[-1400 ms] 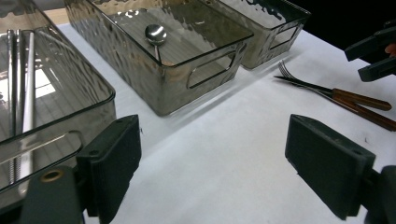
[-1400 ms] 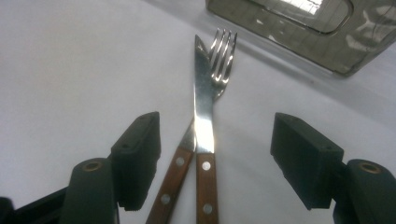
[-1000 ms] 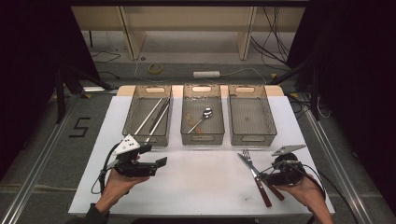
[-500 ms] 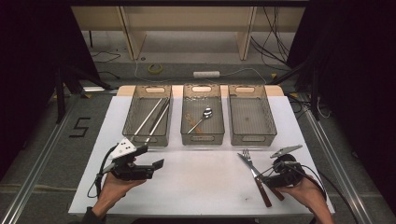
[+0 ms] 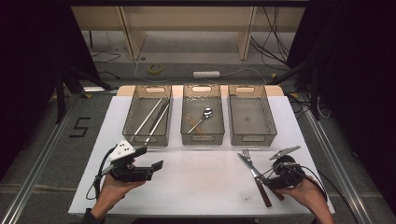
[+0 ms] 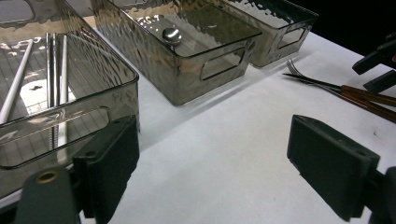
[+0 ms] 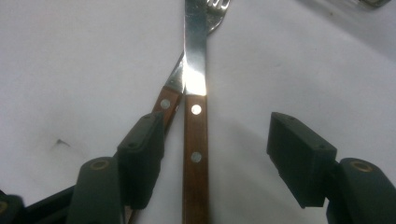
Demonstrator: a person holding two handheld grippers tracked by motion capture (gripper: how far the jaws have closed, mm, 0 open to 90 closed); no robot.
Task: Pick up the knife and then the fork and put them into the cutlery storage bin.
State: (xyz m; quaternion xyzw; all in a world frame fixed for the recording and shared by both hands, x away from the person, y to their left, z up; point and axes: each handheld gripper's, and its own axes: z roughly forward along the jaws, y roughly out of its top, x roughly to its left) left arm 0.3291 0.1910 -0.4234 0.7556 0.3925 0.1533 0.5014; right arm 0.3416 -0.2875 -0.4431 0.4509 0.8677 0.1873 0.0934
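Note:
A knife (image 7: 195, 56) and a fork (image 7: 166, 105), both with brown wooden handles, lie crossed on the white table at the front right (image 5: 256, 173). My right gripper (image 7: 217, 135) hangs low over their handles; it also appears in the high view (image 5: 268, 179). Its jaws have just been closing and still stand open. The knife handle lies between them, untouched, while the fork handle runs under the left jaw. My left gripper (image 6: 222, 154) is open with nothing between its jaws. It is held at the front left (image 5: 150, 159), pointing right across the table.
Three clear grey bins stand in a row at the back. The left bin (image 5: 128, 126) holds long thin sticks, the middle bin (image 5: 187, 128) a spoon (image 5: 205, 113), and the right bin (image 5: 268, 126) nothing. Bare white table (image 5: 201, 177) lies between my two grippers.
The left gripper has drifted slightly toward the person. The right hand has kept its place over the knife and fork handles.

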